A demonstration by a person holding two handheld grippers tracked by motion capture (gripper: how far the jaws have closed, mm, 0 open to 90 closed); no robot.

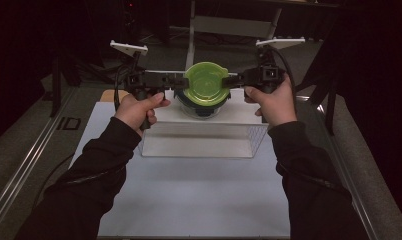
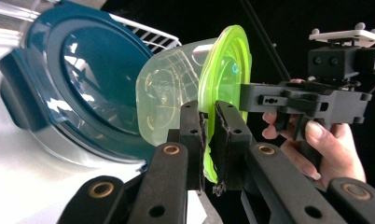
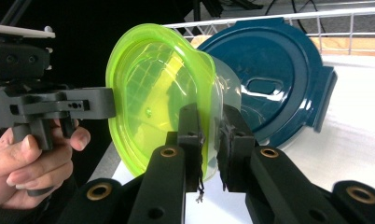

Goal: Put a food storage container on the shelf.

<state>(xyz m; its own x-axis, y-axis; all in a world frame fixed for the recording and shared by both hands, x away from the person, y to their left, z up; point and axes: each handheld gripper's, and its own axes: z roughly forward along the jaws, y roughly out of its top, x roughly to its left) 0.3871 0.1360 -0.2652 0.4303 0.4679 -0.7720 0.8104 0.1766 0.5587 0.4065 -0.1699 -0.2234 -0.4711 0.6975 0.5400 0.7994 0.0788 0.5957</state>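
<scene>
A small clear tub with a green lid [image 1: 206,82] is held in the air between the two grippers, towards twelve o'clock of the white table [image 1: 199,195]. The left gripper [image 1: 176,80] is clamped on the lid's rim at nine o'clock, and the right gripper [image 1: 234,79] on the rim at three o'clock. In the left gripper view the fingers [image 2: 191,135] are seen pressed together on the thin green edge [image 2: 223,93]; in the right gripper view the same is seen, with the pads [image 3: 190,130] pinching lid and tub wall [image 3: 225,93] together.

Directly beneath the tub a larger glass container with a dark blue lid [image 1: 203,106] is seen, at the far end of a clear tray [image 1: 199,140]. A wire rack [image 3: 288,18] is seen past it at twelve o'clock.

The work is judged to be the carrying of the tub over the blue-lidded container, or the parting of the green lid from its tub; which of the two cannot be told.

Several risks are judged from here. The grip is taken only on a narrow, flexible rim, so the tub could be let slip if either hand is eased or the two hands are drawn apart unevenly. If only the lid is caught on the left side, the tub could be pulled off and dropped onto the blue lid below. A tilt could be caused by one hand being lowered faster than the other
</scene>
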